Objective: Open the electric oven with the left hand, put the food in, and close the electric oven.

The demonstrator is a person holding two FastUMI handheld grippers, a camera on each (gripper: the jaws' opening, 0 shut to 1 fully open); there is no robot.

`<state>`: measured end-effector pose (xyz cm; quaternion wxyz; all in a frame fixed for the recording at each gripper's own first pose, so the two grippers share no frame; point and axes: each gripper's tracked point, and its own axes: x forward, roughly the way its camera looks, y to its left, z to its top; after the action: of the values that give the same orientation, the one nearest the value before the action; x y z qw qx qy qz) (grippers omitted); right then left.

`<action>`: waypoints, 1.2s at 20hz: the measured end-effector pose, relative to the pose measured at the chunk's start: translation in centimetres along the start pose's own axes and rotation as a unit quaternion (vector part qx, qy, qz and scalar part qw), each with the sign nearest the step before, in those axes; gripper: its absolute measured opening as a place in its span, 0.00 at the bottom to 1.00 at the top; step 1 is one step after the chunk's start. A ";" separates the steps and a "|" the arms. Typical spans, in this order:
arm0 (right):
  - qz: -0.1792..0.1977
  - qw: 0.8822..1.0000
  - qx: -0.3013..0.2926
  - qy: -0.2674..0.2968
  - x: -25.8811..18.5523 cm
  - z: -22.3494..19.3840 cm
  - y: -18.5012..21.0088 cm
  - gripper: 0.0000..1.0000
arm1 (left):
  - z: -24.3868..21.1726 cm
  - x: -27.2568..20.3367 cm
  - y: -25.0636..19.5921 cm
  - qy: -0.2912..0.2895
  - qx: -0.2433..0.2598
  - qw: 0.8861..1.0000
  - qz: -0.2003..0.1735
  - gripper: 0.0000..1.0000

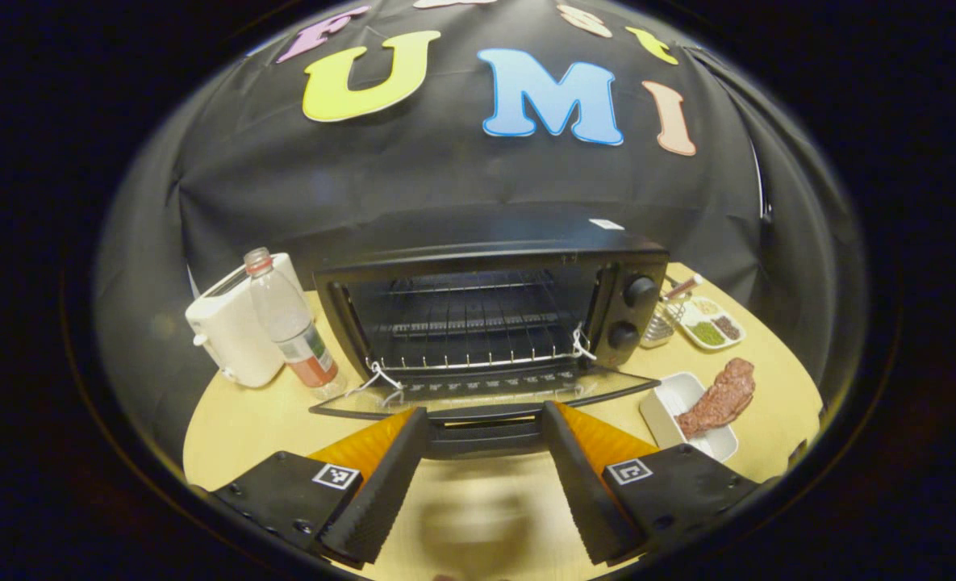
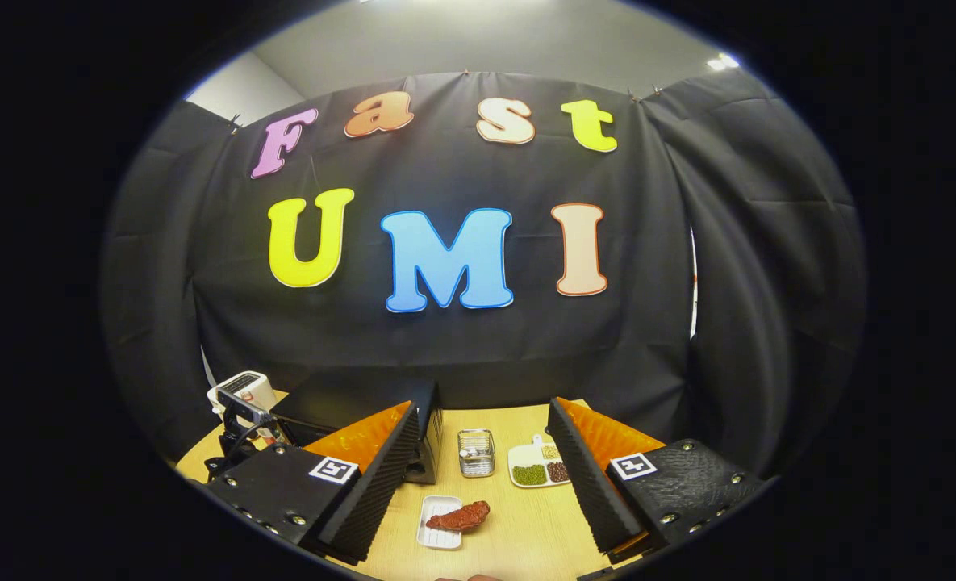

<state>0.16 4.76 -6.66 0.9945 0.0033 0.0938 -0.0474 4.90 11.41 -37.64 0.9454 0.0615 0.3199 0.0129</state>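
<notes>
Now left tool [image 1: 484, 436] (fingers spread) faces oven's [image 1: 494, 323] lowered door [image 1: 478, 395].

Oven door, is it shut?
No, the oven door is folded down flat, so the wire rack inside the oven shows.

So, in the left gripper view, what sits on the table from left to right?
White appliance → plastic bottle → open oven → meat on its white tray.
</notes>
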 end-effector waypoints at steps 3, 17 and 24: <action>0.000 1.000 -0.004 0.004 -0.2 -0.2 0.0 0.98 | -2.2 -0.1 0.2 0.025 -0.005 1.000 0.005 0.99; 0.034 0.993 0.056 0.095 3.0 -7.3 -1.7 0.98 | 16.8 -11.0 1.4 -0.190 -0.061 0.980 0.020 0.99; 0.085 0.966 0.140 0.200 7.0 -17.2 -3.1 0.99 | 26.2 -21.3 1.2 -0.298 -0.048 0.953 0.036 0.99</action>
<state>3.53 1.32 -24.88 0.9454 0.1595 0.2830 0.0262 3.86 8.46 -4.04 0.9985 0.0281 0.0205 0.0433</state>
